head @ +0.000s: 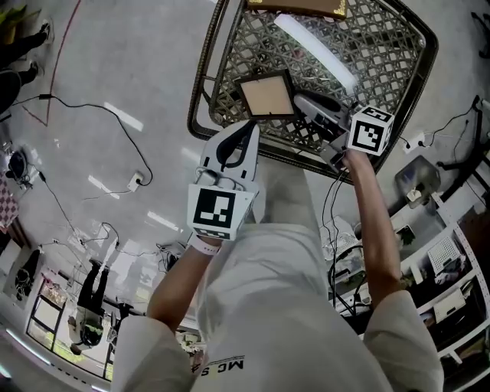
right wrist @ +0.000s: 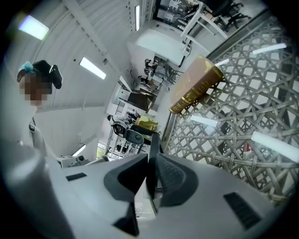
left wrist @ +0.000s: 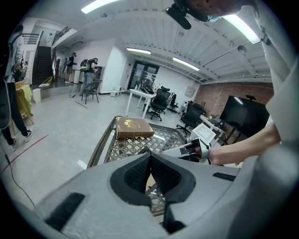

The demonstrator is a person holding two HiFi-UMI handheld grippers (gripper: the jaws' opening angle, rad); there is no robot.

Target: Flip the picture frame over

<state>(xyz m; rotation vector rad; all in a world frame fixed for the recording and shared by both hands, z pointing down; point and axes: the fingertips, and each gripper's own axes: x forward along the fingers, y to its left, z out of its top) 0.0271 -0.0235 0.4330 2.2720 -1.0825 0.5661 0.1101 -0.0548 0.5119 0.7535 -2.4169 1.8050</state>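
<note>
Head view first: both tools are on the picture frame (head: 266,96), tan face up, over the near side of the table (head: 201,73). The left gripper (head: 253,124) is clamped on its 7 o'clock corner. The right gripper (head: 300,99) is pinching the 3 o'clock edge.

Left gripper view: jaw tips are pressed together, and tan board shows in the gap behind them. Right gripper view: the jaws are squeezed on a thin dark strip, the frame seen edge-on.

Whether the frame rests on the table or hangs just clear of it, I can't tell. The person's torso blocks the 6 o'clock half of the head view. A brown book (head: 298,8) with gold corners lies at the table's 12 o'clock end, cut off by the picture edge.

The tabletop is woven lattice under glass, with a dark rim. Around it is a pale grey floor (head: 115,76) trailing black cables (head: 122,126). Office chairs (left wrist: 161,100) and a brick wall (left wrist: 212,95) stand beyond.
</note>
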